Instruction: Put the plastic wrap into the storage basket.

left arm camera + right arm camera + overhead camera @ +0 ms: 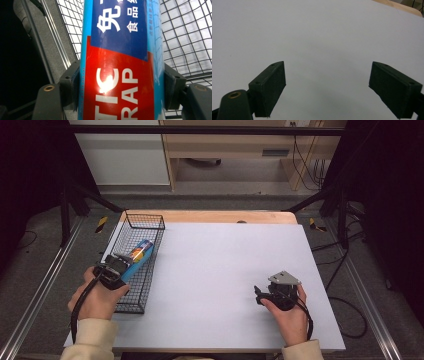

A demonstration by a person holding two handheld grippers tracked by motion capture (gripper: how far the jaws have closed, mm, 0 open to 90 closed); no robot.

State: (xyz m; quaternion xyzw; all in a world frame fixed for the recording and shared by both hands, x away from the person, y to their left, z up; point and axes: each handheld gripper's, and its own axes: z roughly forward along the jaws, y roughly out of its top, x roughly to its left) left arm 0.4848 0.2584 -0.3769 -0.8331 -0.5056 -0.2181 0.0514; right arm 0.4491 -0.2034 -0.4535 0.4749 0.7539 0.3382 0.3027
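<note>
A long blue box (138, 255) with a red and dark blue label (117, 50) lies lengthways in the black wire basket (143, 216) at the table's left edge. My left gripper (123, 263) is shut on the box's near end. In the left gripper view its pads (74, 86) press on both sides of the box. My right gripper (259, 294) rests low over the white table (225, 255) at the right front. Its jaws (327, 75) stand open with nothing between them.
The basket's mesh (185, 37) shows beyond the box. A strip of bare wood (215, 216) runs along the table's far edge. Dark frame legs (82, 195) stand on the floor beyond the table's left and right corners.
</note>
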